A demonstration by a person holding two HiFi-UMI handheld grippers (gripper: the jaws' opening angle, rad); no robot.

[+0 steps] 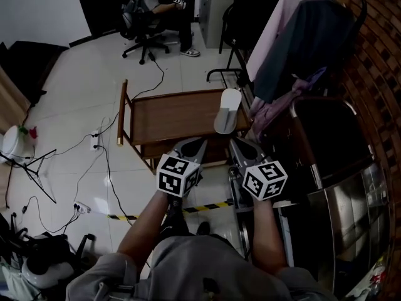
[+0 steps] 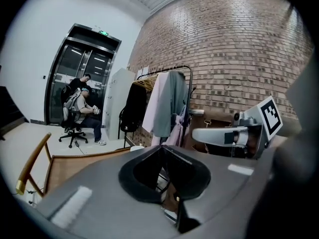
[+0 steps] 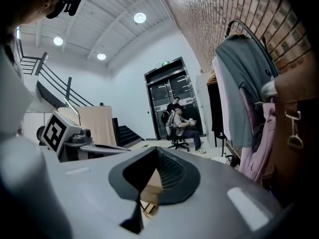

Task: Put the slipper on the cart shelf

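Note:
A pale slipper [image 1: 227, 110] lies on the right end of the wooden cart's top shelf [image 1: 169, 115], partly over its edge. Both grippers are held side by side in front of the cart's near edge, pointing at it. My left gripper [image 1: 194, 144] has its jaws together with nothing between them; in the left gripper view [image 2: 160, 148] the cart top [image 2: 65, 166] lies ahead. My right gripper [image 1: 241, 144] sits just below the slipper, jaws together and empty, and looks the same in the right gripper view [image 3: 157, 151]. Neither gripper touches the slipper.
A clothes rack [image 1: 301, 42] hung with garments stands right of the cart. A person sits on an office chair [image 1: 150, 11] at the back. Cables [image 1: 100, 162] and striped tape [image 1: 207, 205] lie on the floor. A metal cabinet [image 1: 351, 218] is at the right.

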